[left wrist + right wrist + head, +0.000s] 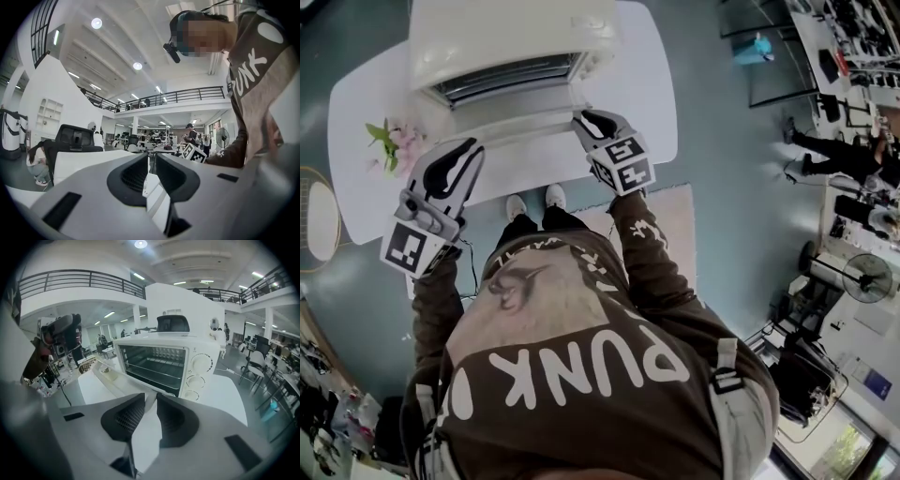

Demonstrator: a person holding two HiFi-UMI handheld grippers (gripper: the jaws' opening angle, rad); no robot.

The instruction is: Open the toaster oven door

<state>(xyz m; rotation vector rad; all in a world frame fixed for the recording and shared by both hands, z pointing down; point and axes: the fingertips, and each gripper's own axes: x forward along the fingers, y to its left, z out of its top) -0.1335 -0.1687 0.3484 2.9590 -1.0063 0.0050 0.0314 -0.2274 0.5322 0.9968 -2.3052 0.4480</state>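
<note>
Right gripper [150, 397]: fingers [123, 416] released, a narrow gap between the pads and nothing clamped in it. Only a pale strip of surface shows through the gap. In the head view the tips sit at the near right corner of the door [520, 124]; contact cannot be confirmed.

Left gripper [151, 158]: fingers part-open with a slim gap, empty. It points away from the table [356, 122] toward the room, and in the head view it is held over the table's near left part, well apart from the oven.

Toaster oven [197, 363]: stands on the white table, straight ahead of the right fingers. The door is swung down and lies about level, running from the oven mouth toward the left of the right gripper view [115, 377]. The cavity is exposed and the wire rack [154, 365] is visible. Three knobs [200, 364] run down the right front panel.

Pink flowers [394, 142] lie on the table's left side, beyond the left gripper.
</note>
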